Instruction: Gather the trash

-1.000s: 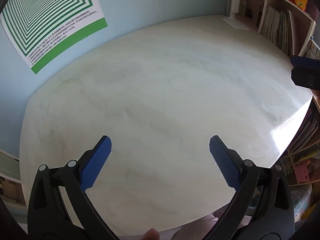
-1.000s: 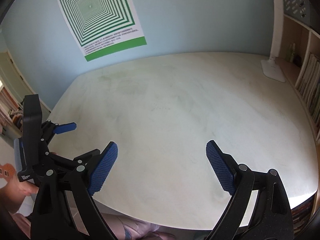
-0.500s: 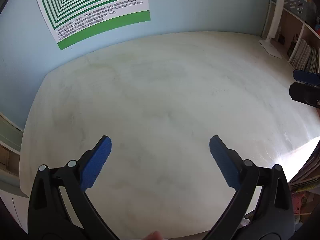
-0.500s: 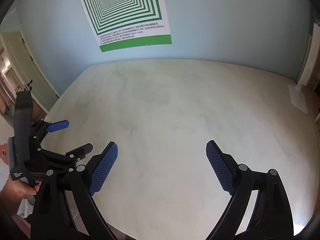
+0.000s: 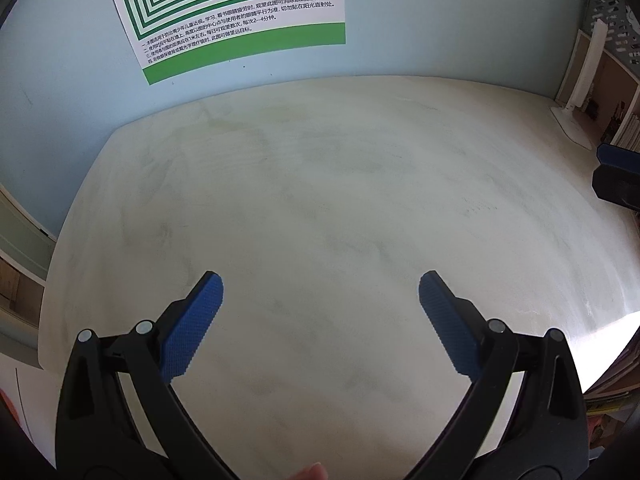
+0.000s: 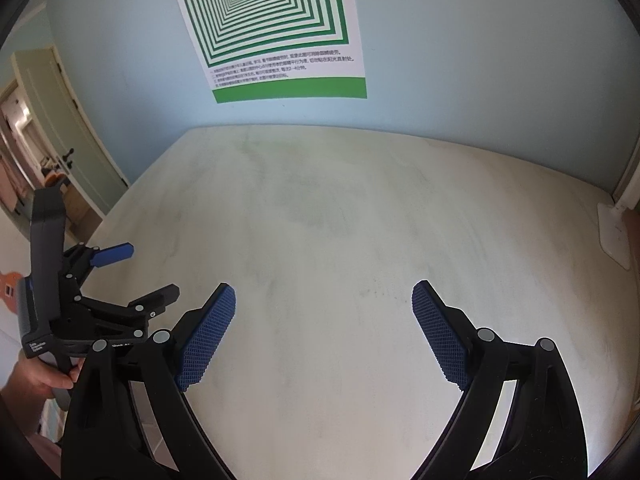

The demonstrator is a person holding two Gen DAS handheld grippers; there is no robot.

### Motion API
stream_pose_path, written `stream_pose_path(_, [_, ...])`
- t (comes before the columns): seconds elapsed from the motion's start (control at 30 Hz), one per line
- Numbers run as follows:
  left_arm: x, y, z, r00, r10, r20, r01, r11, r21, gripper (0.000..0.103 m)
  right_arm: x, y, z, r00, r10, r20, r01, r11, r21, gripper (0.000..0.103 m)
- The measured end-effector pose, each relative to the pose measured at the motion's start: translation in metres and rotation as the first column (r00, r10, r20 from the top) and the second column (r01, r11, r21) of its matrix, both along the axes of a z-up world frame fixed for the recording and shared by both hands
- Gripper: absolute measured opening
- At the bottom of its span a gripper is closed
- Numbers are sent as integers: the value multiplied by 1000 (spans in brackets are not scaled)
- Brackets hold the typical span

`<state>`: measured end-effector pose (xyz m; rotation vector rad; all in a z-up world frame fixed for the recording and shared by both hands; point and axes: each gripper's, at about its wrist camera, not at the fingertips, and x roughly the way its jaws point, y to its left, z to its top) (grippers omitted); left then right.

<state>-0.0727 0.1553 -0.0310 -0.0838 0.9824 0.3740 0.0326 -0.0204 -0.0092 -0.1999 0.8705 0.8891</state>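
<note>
We hold our left gripper (image 5: pixel 320 316) and right gripper (image 6: pixel 324 320) side by side above the pale table (image 5: pixel 340 208), jaws spread wide and empty, no trash showing in either view, the blue wall (image 6: pixel 480 60) with its green poster (image 6: pixel 276 28) bounding the far edge

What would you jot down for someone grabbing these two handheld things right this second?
Left gripper: jaws wide open, nothing in them, held over the near part of the table.
Right gripper: jaws wide open too, nothing in them, over the same table, to the right of the left one.
Trash: none shows in either view; the tabletop looks bare except a white lamp base at its far right edge. No bin in sight.
Done: nothing that can be told from here.
Left: find the trash and a place for it.
</note>
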Motion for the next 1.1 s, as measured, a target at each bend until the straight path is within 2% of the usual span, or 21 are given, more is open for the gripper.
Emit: stream_pose_path(1.1, [14, 13, 0, 1000, -11, 18, 11, 1000, -9, 96, 8, 2, -4, 999, -30, -37, 30, 1000, 6, 89])
